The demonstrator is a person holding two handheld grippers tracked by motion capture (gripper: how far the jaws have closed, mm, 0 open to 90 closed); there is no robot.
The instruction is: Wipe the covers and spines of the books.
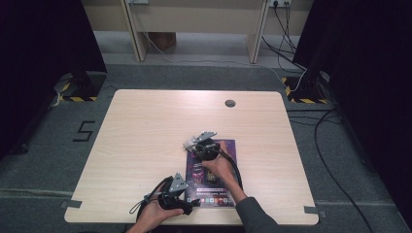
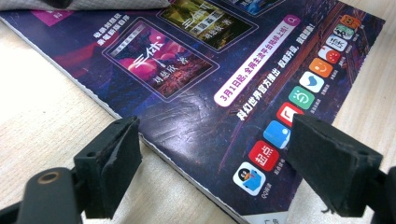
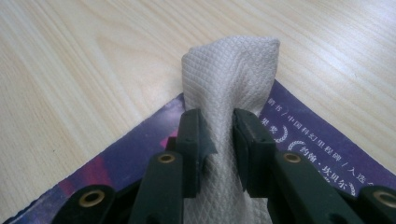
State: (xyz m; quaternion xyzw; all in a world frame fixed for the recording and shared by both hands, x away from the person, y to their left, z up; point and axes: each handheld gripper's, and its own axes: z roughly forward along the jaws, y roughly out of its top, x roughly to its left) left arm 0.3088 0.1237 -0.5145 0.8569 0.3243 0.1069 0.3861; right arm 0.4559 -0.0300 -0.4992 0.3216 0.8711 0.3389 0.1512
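A purple magazine lies flat on the wooden table, near its front edge. My right gripper is shut on a folded white cloth, which rests on the magazine's far corner. From above, that right gripper sits at the magazine's far left corner with the cloth poking out past it. My left gripper stands open over the magazine's near left corner, jaws wide apart with nothing between them. In the high view the left gripper touches that near corner.
A round grommet hole sits near the table's far edge. Black curtains flank both sides, and cables run over the grey floor at the right. A wooden frame stands beyond the table.
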